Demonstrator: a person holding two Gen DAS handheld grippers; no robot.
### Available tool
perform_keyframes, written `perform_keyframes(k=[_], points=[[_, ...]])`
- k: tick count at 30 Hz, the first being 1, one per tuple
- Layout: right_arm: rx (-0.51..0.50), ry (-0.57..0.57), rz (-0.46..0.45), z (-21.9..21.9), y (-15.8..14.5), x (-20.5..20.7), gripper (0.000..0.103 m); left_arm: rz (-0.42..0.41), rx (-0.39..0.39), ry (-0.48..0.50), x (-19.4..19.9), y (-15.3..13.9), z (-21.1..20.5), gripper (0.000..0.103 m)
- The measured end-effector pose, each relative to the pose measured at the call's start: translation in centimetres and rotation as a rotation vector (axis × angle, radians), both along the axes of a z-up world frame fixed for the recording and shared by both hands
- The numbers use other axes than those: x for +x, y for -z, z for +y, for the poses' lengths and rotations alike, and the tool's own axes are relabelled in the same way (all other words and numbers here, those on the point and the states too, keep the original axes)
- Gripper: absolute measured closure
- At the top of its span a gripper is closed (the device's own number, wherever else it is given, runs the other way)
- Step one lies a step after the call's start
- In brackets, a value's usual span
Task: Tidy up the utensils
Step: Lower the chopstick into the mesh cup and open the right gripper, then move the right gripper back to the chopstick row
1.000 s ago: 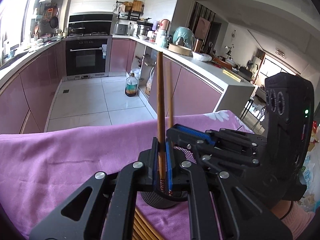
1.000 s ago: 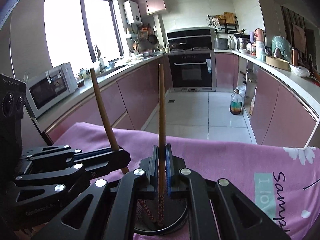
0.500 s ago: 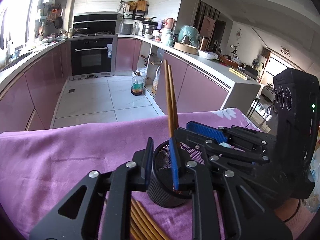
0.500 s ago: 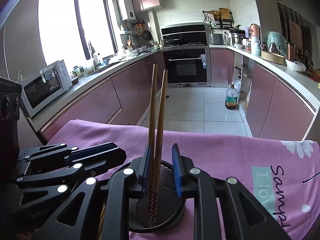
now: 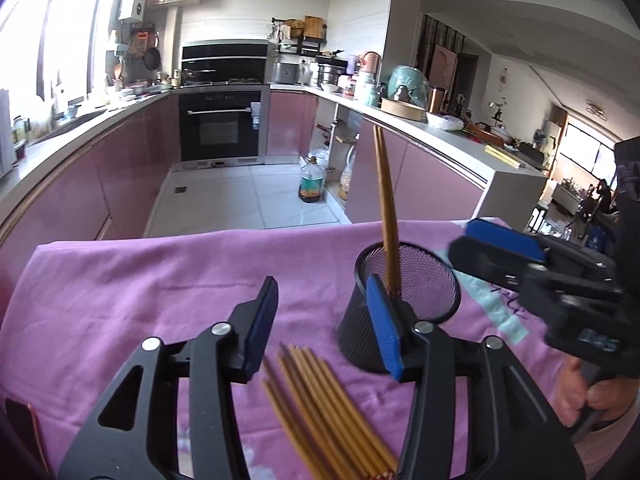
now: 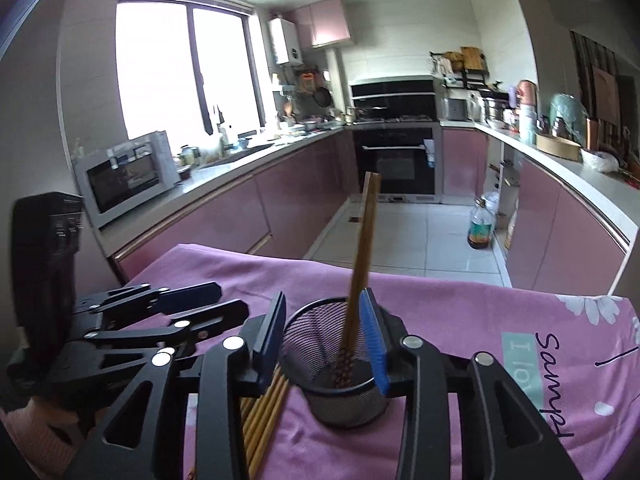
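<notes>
Left wrist view, left to right: purple cloth point(image 5: 140, 280) fills the lower frame. Left gripper point(image 5: 324, 320) at lower centre, jaws apart, nothing between the pads, having just been opening. Loose chopsticks point(image 5: 320, 408) lie on the cloth below its gap. Black mesh cup point(image 5: 400, 304) sits right of centre, partly behind the gripper's right pad, with two chopsticks in the cup point(image 5: 386, 208) leaning slightly left. Right gripper point(image 5: 500, 248) enters from the right edge; a hand point(image 5: 580, 396) holds it at lower right.

Right wrist view: left gripper at lower left, then right gripper point(image 6: 326, 332) at lower centre, jaws apart and just been opening, no pad pressing the cup.
</notes>
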State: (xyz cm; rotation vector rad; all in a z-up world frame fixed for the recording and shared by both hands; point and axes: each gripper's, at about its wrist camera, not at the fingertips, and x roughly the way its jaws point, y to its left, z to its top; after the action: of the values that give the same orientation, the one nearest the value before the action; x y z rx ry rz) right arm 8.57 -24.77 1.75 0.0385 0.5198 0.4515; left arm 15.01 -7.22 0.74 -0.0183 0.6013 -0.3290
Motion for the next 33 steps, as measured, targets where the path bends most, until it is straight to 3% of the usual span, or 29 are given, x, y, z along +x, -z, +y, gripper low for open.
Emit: perform_keyframes(k=[7, 13, 23, 33], points=[[-0.005, -0.086, 0.050, 1.5, 1.9, -2.7, 0.059, -0.018, 0.062, -0.052, -3.2, 1.2, 1.0, 0.043], [-0.033, -0.118, 0.161, 3.3, 5.2, -3.2, 0.059, 0.016, 0.111, -0.081, -5.2, 3.4, 2.2, 0.042], [-0.085, -0.088, 0.290, 4.1, 9.1, -3.4, 0.061, 0.153, 0.111, -0.065, -6.5, 7.5, 3.8, 0.045], [-0.126, -0.073, 0.342, 4.7, 10.7, -3.3, 0.066, 0.235, 0.096, -0.026, -6.5, 9.6, 3.5, 0.048]])
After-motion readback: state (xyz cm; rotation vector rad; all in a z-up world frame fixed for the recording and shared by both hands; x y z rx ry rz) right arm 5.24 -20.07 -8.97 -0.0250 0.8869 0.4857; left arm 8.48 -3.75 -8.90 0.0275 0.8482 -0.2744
